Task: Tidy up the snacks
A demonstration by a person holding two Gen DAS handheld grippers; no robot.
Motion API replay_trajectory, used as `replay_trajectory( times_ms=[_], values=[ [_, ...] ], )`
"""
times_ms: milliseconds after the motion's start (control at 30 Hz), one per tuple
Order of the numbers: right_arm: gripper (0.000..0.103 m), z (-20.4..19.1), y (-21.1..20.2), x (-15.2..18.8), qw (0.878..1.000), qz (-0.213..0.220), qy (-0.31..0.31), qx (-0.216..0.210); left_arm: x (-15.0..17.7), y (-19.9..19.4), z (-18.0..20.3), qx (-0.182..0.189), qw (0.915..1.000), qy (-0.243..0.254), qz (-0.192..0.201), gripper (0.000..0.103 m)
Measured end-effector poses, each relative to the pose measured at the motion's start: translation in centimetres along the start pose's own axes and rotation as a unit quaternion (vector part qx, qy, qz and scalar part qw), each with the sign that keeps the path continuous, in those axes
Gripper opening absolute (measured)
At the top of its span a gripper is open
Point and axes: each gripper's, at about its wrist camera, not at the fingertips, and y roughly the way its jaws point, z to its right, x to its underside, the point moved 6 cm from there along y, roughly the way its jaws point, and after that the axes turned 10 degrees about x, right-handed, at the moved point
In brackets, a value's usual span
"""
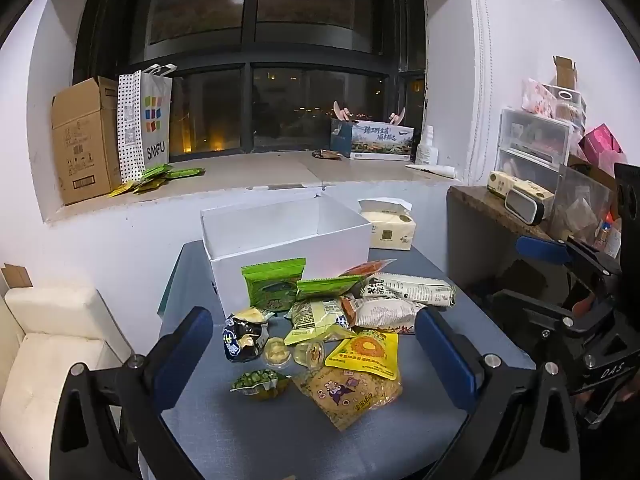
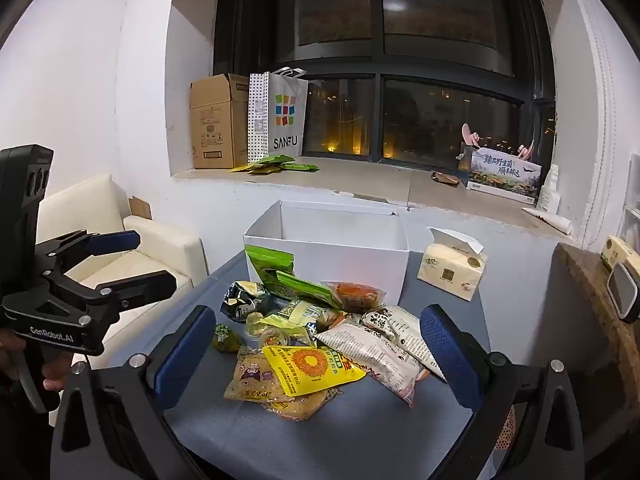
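1. Blue-grey table (image 1: 248,440) fills the middle of a white-walled room, with a dark night window (image 1: 256,40) behind it.
2. Snacks (image 1: 328,320) lie in a loose pile on the table, just in front of a white box (image 1: 280,236).
3. A yellow pouch (image 1: 366,354) with an orange ring on it lies on top of a see-through bag of pale crumbs (image 1: 352,396) at the near edge of the pile.
4. Two green pouches (image 1: 274,282) lean against the front wall of the white box.
5. A dark crinkly packet (image 1: 242,338) and a small cup of green peas (image 1: 260,384) sit on the left side of the pile.
6. Two long white packets with black writing (image 2: 384,340) lie on the right side.
7. The white box has its top open, and its inside cannot be seen.
8. The left gripper (image 1: 314,352) hangs above the near part of the table with its blue fingers (image 1: 186,354) spread wide apart, and it grasps nothing.
9. The right gripper (image 2: 312,354) is spread wide too, with the pile showing between its fingers, and it touches nothing.
10. A pack of tissues (image 2: 452,272) stands on the table to the right of the white box.
11. A brown cardboard box (image 2: 218,120) and a shopping bag (image 2: 280,116) stand on the window ledge.
12. A cream armchair (image 2: 132,248) sits to the left of the table.
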Motion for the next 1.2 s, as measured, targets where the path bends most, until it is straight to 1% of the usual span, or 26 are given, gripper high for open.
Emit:
replay_trajectory(
  times_ms=[67, 100, 233, 300, 433, 467, 533, 733, 967, 1200],
  values=[
    [0.103, -0.3, 0.0, -0.1, 1.000, 0.002, 0.000, -0.002, 0.2, -0.2, 0.2, 0.003, 1.0000, -0.005, -0.002, 0.103],
    [0.103, -0.2, 0.1, 0.0, 1.000, -0.004, 0.007, -0.006, 0.3, -0.3, 0.3, 0.003, 1.0000, -0.007, -0.003, 0.103],
    [0.103, 0.4, -0.3, -0.2, 1.000, -0.003, 0.010, -0.007, 0.7, -1.2, 1.1, 0.007, 0.9999, -0.013, -0.002, 0.103],
    [0.103, 0.1, -0.6, -0.3, 1.000, 0.004, 0.007, -0.003, 0.3, 0.0, 0.0, 0.009, 0.9997, -0.019, -0.008, 0.103],
    [0.103, 0.1, -0.3, -0.3, 1.000, 0.001, 0.006, 0.001, 0.5, -0.7, 0.2, 0.019, 0.9995, -0.027, -0.003, 0.103],
    [0.103, 0.1, -0.2, -0.2, 1.000, 0.002, 0.005, 0.002, 0.5, -0.9, 0.2, 0.017, 0.9995, -0.027, -0.002, 0.103],
    [0.103, 0.1, -0.2, -0.2, 1.000, 0.000, 0.007, 0.003, 0.2, -0.1, -0.3, 0.015, 0.9995, -0.028, -0.006, 0.103],
    [0.103, -0.2, -0.3, 0.0, 1.000, 0.001, 0.004, -0.001, 0.2, -0.1, -0.3, 0.015, 0.9994, -0.029, -0.008, 0.103],
    [0.103, 0.1, 0.0, 0.1, 1.000, -0.004, 0.013, 0.003, 0.3, -0.1, -0.8, 0.014, 0.9992, -0.037, -0.009, 0.103],
    [0.103, 0.1, 0.1, 0.2, 1.000, -0.005, 0.013, 0.005, 0.4, -0.1, -0.7, 0.013, 0.9992, -0.036, -0.012, 0.103]
  ],
)
